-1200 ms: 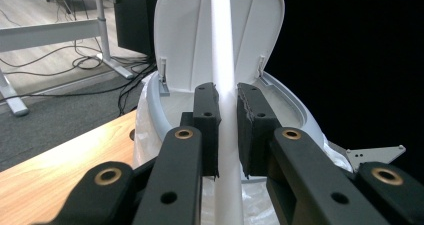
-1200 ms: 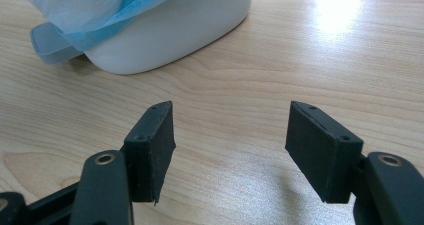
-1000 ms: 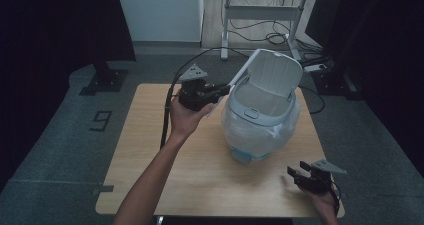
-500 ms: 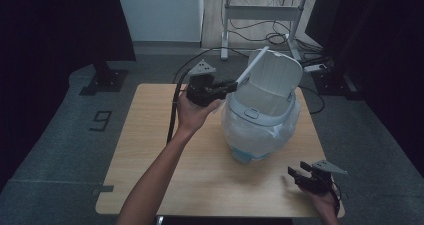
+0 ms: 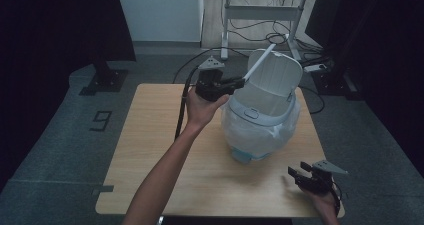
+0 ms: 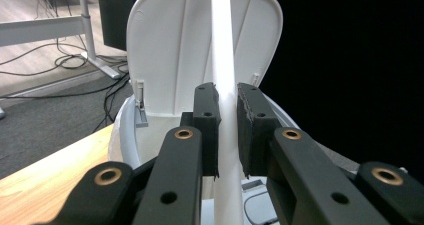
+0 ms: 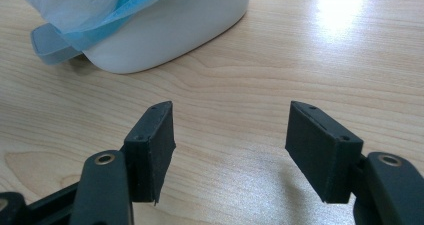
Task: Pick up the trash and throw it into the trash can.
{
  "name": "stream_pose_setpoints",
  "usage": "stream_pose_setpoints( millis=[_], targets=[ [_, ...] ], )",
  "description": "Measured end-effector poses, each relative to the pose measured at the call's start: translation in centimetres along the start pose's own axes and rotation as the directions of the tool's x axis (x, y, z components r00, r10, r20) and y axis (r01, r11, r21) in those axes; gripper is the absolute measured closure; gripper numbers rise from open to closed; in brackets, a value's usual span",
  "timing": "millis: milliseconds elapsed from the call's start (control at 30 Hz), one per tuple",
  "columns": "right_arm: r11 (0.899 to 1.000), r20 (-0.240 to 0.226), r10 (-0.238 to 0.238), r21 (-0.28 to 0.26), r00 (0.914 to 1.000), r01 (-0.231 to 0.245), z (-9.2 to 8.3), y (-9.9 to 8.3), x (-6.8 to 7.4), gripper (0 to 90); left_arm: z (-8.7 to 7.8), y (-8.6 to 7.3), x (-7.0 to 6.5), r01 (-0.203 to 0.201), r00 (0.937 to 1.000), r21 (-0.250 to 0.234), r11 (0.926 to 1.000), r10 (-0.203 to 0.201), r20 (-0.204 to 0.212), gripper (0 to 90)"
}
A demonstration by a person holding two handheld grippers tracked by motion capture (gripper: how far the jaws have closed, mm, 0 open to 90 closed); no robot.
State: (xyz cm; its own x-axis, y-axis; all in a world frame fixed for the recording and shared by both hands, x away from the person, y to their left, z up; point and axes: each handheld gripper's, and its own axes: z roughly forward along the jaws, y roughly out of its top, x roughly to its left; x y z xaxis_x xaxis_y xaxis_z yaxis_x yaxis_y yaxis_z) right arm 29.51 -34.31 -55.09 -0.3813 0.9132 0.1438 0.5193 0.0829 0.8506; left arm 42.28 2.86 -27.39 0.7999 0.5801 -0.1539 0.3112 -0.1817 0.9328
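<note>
Item one: a single white bin (image 5: 260, 120), standing at the far right of the wooden table (image 5: 150, 155), its hinged lid (image 5: 272, 80) raised and tilting toward the far side. One thin white handle bar (image 6: 222, 60) is running up the lid's inner face. I am seeing one pale, bluish bag (image 5: 250, 132) lining the bin and draping over its rim; I cannot tell what is lying inside.

Item two: my left gripper (image 5: 235, 84), reaching in level from the bin's left on an outstretched forearm, is clamping its pads together on that bar.

Item three: my right gripper (image 5: 299, 175) is resting low at the near right corner, jaws standing apart over bare wood, gripping nothing, well apart from the bin.
</note>
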Motion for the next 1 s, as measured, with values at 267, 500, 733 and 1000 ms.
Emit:
stream_pose_setpoints(
  millis=[267, 500, 733, 1000],
  targets=[
    [1.000, 0.001, -0.001, 0.003, 1.0000, 0.001, 0.0, 0.0, 0.0, 35.4, 1.0, 0.7, -0.1, -0.015, 0.9999, 0.007, 0.9999, 0.015, 0.002, 80.1],
    [1.000, -0.001, -0.001, 0.004, 1.0000, 0.001, 0.0, 0.0, 0.0, 35.4, 2.2, 1.4, 0.0, -0.024, 0.9997, 0.015, 0.9996, 0.024, 0.005, 80.1],
    [1.000, -0.001, -0.002, 0.003, 1.0000, 0.002, 0.0, 0.0, 0.0, 35.4, 3.2, 2.1, -0.2, -0.029, 0.9995, 0.016, 0.9994, 0.029, 0.014, 80.1],
    [1.000, 0.000, -0.001, 0.003, 1.0000, 0.001, 0.0, 0.0, 0.0, 35.4, 4.4, 2.5, -0.4, -0.031, 0.9993, 0.018, 0.9994, 0.031, 0.020, 80.1]
  ],
)
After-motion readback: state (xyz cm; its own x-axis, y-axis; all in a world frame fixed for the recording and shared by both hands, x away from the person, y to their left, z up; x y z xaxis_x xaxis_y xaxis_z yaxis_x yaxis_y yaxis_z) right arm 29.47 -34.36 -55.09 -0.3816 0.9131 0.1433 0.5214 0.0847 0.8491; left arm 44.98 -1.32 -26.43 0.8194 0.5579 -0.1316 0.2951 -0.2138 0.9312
